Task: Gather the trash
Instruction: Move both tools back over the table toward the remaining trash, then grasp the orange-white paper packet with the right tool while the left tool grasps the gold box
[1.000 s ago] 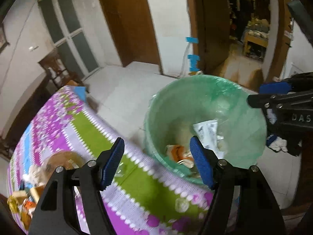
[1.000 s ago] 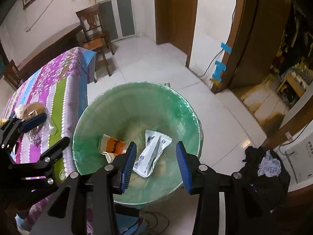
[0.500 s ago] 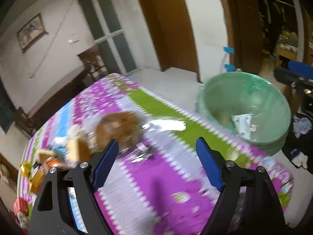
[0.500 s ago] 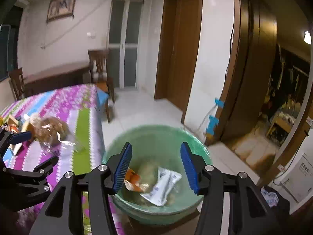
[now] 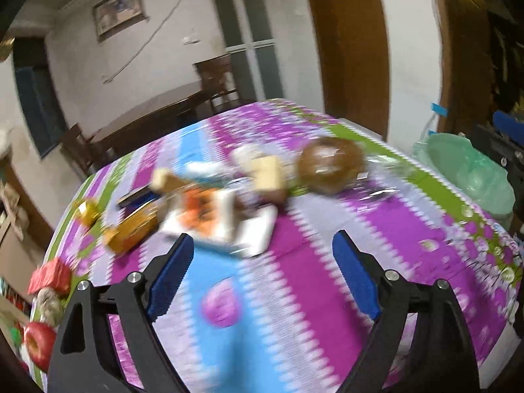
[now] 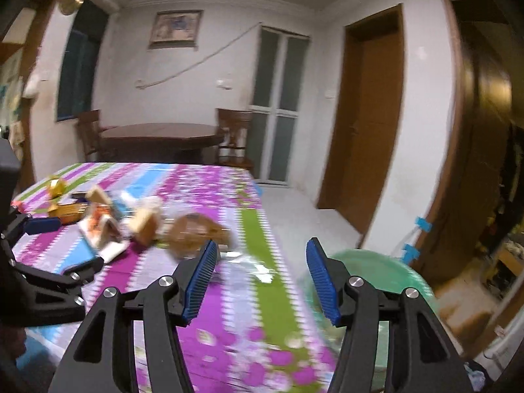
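Observation:
A pile of wrappers and packets lies on the purple, blue and green tablecloth; it also shows in the right wrist view. A brown round item in clear wrap lies toward the bin, seen too in the right wrist view. The green-lined trash bin stands off the table's right end, also in the right wrist view. My left gripper is open and empty above the table. My right gripper is open and empty over the table edge.
A red packet and a red apple lie at the table's left edge. A gold item lies behind the pile. A dark wooden table with chairs stands at the back. A brown door is at right.
Both grippers have swung away from the bin to the left, toward the table. The views now face the trash pile. Both stay open and empty.

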